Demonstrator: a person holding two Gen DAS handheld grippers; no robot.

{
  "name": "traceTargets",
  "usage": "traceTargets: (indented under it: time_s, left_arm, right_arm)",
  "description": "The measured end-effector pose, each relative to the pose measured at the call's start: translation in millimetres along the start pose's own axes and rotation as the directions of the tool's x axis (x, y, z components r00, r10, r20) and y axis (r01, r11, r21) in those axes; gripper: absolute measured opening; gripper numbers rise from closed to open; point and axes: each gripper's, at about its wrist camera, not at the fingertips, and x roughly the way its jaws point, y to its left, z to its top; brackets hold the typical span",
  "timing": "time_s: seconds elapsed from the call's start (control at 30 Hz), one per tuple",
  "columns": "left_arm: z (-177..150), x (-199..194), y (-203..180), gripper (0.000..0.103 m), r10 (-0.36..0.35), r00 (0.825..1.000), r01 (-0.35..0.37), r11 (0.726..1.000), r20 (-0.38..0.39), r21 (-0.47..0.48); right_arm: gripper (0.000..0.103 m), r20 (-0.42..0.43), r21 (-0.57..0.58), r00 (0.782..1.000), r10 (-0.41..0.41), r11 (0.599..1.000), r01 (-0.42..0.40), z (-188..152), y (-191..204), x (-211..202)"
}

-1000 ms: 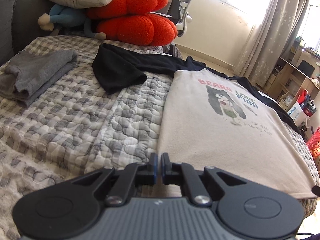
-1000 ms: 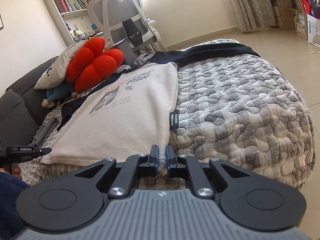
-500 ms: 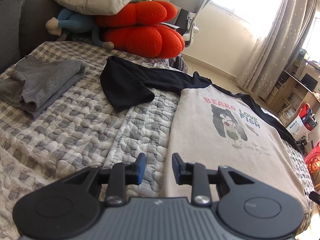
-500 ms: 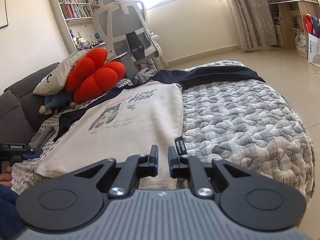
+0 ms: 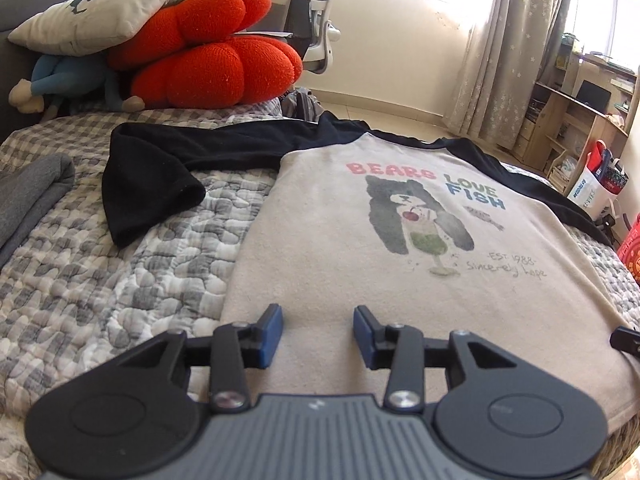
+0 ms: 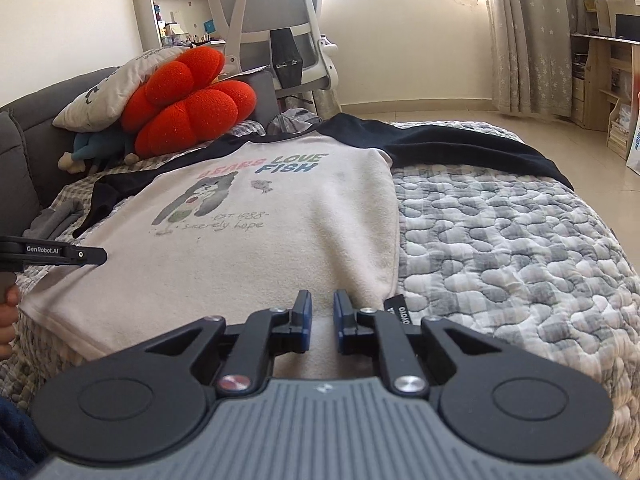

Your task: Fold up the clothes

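Observation:
A beige T-shirt [image 5: 360, 260] with black sleeves and a bear print lies flat, front up, on the grey quilted bed [image 6: 500, 240]. One black sleeve [image 5: 152, 184] is bent back on the quilt at the left. The other sleeve [image 6: 460, 152] stretches out to the right. My left gripper [image 5: 318, 316] hovers over the shirt's lower left part, its jaws opening with nothing between them. My right gripper [image 6: 322, 300] is over the lower right part near the black side label [image 6: 394, 306]. Its jaws stand a narrow gap apart, closing, with no cloth pinched.
A folded grey garment [image 5: 32, 188] lies at the left of the bed. Red cushions [image 5: 208, 68], a pillow [image 5: 100, 16] and a plush toy [image 5: 60, 84] pile up at the head. An office chair [image 6: 276, 28] stands behind, a wooden desk [image 5: 580, 120] and bags at the right.
Both grippers let go of the shirt's hem and moved forward over the shirt. The left jaws went from shut to wide apart. The right jaws parted slightly.

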Motion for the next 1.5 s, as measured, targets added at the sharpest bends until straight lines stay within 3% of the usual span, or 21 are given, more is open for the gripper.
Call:
traceTargets:
  time_s: [0.37,0.4,0.5,0.67,0.77,0.93,1.0,1.1,1.23,1.4,1.5]
  left_arm:
    - [2,-13,22,0.038,-0.019,1.000,0.019,1.000,-0.015,-0.025]
    - [4,-15,23,0.038,-0.022,1.000,0.021,0.999,-0.020,-0.037]
    - [16,-16,16,0.043,-0.023,1.000,0.022,0.999,-0.015,-0.037]
    - [46,5,-13,0.051,-0.039,0.999,0.040,0.999,-0.016,0.012]
    - [57,34,-27,0.051,0.004,1.000,-0.003,0.999,-0.025,0.047]
    - [61,72,-38,0.051,0.129,0.992,-0.126,0.985,-0.017,0.117]
    - [63,78,-37,0.058,0.146,0.989,-0.145,0.982,-0.004,0.121]
    - [67,83,-34,0.059,0.158,0.987,-0.158,0.981,0.014,0.116]
    - [64,88,-33,0.062,0.170,0.984,-0.176,0.977,0.059,0.121]
    - [58,83,-24,0.065,0.134,0.987,-0.140,0.988,0.090,0.063]
    - [58,84,-22,0.070,0.112,0.990,-0.117,0.992,0.090,0.049]
  right_arm:
    - [0.005,0.016,0.062,0.999,0.043,0.997,-0.044,-1,-26,-17]
    - [0.006,0.022,0.073,0.998,0.050,0.996,-0.052,1,-26,-19]
    - [0.022,0.051,0.086,0.997,0.061,0.994,-0.065,14,-27,-18]
    - [0.022,0.020,0.040,0.999,0.049,0.998,-0.050,44,-12,16]
    - [0.022,-0.049,0.024,0.996,0.070,0.997,-0.069,57,-5,51]
    - [0.021,-0.113,-0.010,0.993,0.037,0.999,-0.039,70,-11,79]
    - [0.021,-0.123,0.014,0.992,0.027,1.000,-0.026,75,-21,81]
    - [0.013,-0.125,0.042,0.992,0.024,0.999,-0.019,80,-38,86]
    - [0.012,-0.111,0.118,0.991,0.075,0.991,-0.062,81,-55,89]
    - [0.013,-0.071,0.241,0.988,0.135,0.964,-0.114,77,-71,83]
    - [0.013,-0.043,0.350,0.984,0.175,0.925,-0.150,79,-88,84]
